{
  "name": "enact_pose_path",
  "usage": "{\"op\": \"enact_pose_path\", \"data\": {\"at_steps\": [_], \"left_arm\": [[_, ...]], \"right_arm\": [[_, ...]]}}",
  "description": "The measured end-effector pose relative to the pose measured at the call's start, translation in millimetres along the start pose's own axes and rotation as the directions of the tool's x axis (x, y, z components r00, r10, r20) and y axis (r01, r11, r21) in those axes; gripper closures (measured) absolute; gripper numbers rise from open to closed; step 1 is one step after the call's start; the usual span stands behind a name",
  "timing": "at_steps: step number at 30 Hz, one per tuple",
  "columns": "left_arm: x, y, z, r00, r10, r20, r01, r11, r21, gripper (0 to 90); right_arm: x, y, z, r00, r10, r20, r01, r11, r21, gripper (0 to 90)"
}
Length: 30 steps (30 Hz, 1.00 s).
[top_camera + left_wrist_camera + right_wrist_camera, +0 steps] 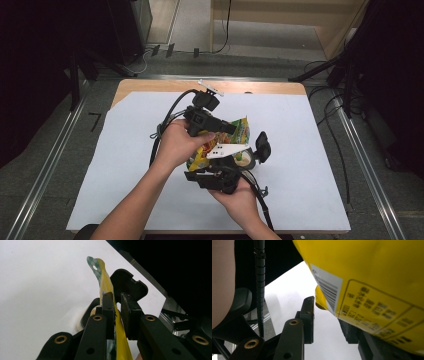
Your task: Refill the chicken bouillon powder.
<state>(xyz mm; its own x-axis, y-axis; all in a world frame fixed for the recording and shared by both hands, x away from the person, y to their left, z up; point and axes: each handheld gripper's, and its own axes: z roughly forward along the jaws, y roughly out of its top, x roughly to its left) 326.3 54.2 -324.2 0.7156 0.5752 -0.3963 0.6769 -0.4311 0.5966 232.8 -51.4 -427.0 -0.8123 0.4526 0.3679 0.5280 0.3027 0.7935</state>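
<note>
Yellow plastic marks the snack packet point(227, 142), which is held up above the middle of the white sheet point(300, 150) covering the table, between the person's two hands. The left gripper point(227, 127) pinches the packet's flat edge: in the left gripper view the yellow film point(110, 297) runs between the two black jaws, pressed against one and with a small gap to the other. The right gripper point(215, 177) sits just below the packet; in the right gripper view its jaws stand spread, with the packet's barcoded back point(367, 290) hanging over them. A roll of tape point(245, 159) lies on the sheet just beside the packet.
</note>
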Motion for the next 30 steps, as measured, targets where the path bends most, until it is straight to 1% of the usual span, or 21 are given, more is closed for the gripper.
{"op": "enact_pose_path", "data": {"at_steps": [5,16,19,30], "left_arm": [[0.7,0.0,-1.3,1.0000,0.001,0.001,-0.001,1.0000,-0.002,81.7],[1.1,-0.1,-0.1,1.0000,-0.001,0.004,0.001,1.0000,0.002,81.4],[0.6,-0.1,0.3,1.0000,-0.001,0.002,0.001,1.0000,0.005,81.3],[0.4,-0.1,-0.1,1.0000,0.003,0.005,-0.003,1.0000,0.003,80.9]], "right_arm": [[1.2,1.2,-1.2,1.0000,-0.006,0.000,0.006,1.000,0.001,69.2],[1.2,2.3,-2.2,1.0000,-0.005,0.005,0.005,1.000,0.006,69.4],[0.7,2.1,-2.3,1.0000,0.002,-0.002,-0.002,1.000,0.008,69.8],[0.7,2.2,-2.8,1.0000,-0.001,-0.002,0.001,1.000,0.005,70.3]]}}
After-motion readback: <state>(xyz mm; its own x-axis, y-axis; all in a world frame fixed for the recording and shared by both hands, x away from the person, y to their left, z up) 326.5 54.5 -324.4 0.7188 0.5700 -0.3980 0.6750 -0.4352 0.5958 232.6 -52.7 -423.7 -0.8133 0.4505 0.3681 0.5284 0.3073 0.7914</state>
